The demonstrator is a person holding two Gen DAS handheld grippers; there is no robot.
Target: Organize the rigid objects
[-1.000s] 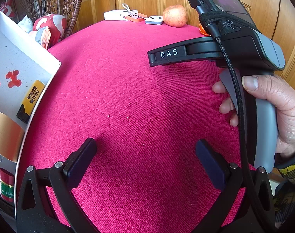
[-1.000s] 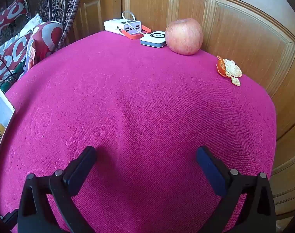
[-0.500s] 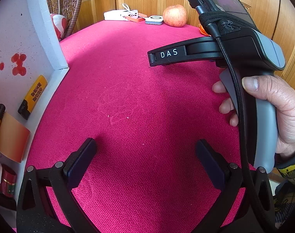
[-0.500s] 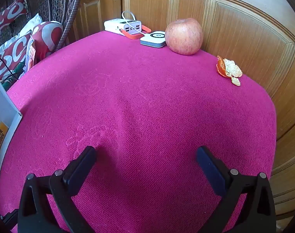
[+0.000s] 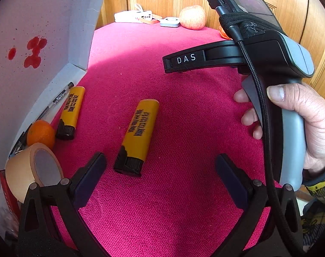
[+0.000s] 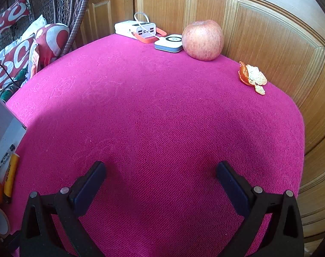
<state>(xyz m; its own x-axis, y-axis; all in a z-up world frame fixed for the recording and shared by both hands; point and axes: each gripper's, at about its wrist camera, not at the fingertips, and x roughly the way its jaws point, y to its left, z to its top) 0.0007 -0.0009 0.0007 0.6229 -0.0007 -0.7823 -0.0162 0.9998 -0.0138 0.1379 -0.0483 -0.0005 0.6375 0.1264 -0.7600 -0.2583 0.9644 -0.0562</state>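
**Box tipped up, items spilled on the pink cloth**

In the left wrist view the white box (image 5: 44, 42) stands tilted along the left edge of the frame, its red-stained inner face showing. At its foot lie a pen (image 5: 59, 98), a yellow tube (image 5: 71, 111), an orange (image 5: 40, 133) and a roll of tape (image 5: 32, 171), crowded together at lower left. A second yellow tube (image 5: 139, 137) lies apart from them at frame centre, long axis running from lower left to upper right, black cap toward the camera, just ahead of the left gripper (image 5: 160, 171), whose fingers are spread wide with nothing between them.

The right gripper (image 6: 160, 177) also has its fingers spread and empty. A hand (image 5: 301, 124) holds it at the right of the left view. Ahead of it the pink cloth (image 6: 162, 111) lies open to its rounded far edge, where a charger (image 6: 136, 29), a small white puck (image 6: 170, 42), an apple (image 6: 202, 40) and orange peel (image 6: 251, 77) sit along the wooden panelling.
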